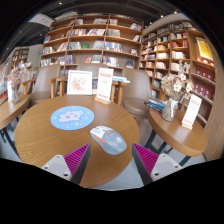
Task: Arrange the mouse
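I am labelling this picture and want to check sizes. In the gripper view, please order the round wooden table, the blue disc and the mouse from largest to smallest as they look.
1. Round wooden table, clearly the largest.
2. Blue disc.
3. Mouse, just ahead of the open gripper.
The last two look close in size; the mouse is nearer the camera, so their order is unsure.

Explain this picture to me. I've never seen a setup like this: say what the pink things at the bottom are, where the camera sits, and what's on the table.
The camera rides on a hand-held gripper and looks forward along its two fingers. The pink pieces are pads on those fingers. The fingers are open and hold nothing. A grey computer mouse lies on the round wooden table between and just ahead of the fingers. Beyond it lies a round blue mat. Farther back are chairs, upright signs and bookshelves.
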